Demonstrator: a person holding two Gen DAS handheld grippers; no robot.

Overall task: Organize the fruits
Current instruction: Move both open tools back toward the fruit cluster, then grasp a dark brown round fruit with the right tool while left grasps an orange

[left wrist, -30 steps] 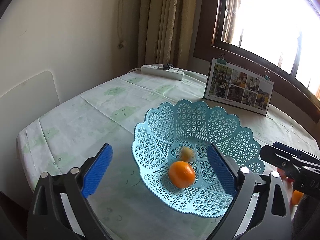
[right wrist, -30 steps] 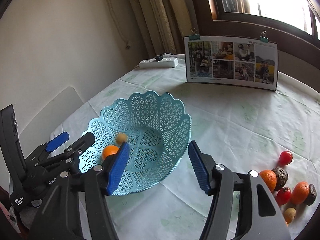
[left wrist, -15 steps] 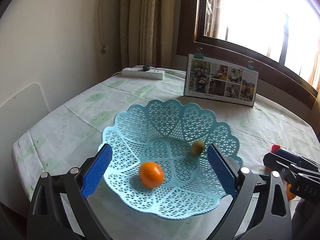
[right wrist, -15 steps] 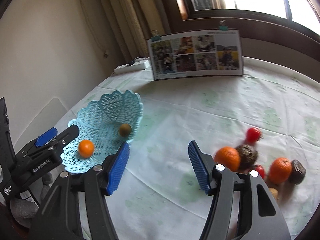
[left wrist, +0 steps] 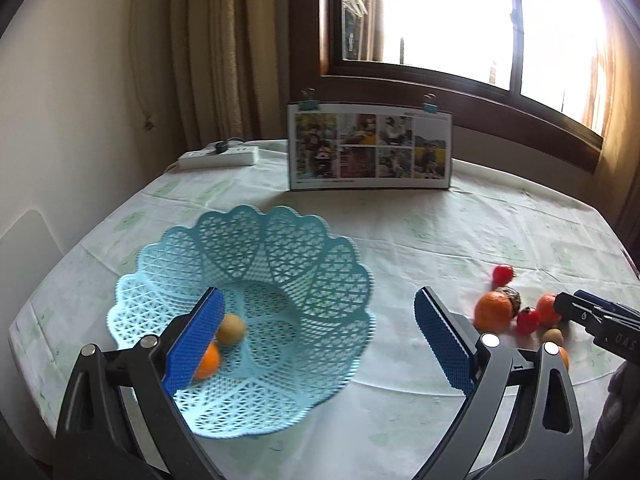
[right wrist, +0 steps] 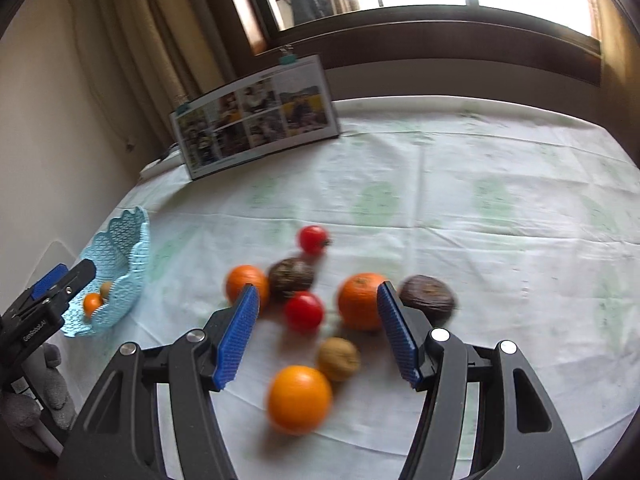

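A photo board (left wrist: 370,147), held by two clips on its top edge, stands upright near the far edge of the tabletop (left wrist: 460,236), which carries a pale cloth with faint green prints. A white power strip (left wrist: 219,156) lies at the far left corner, before beige curtains (left wrist: 208,48) and a dark-framed window (left wrist: 460,20).
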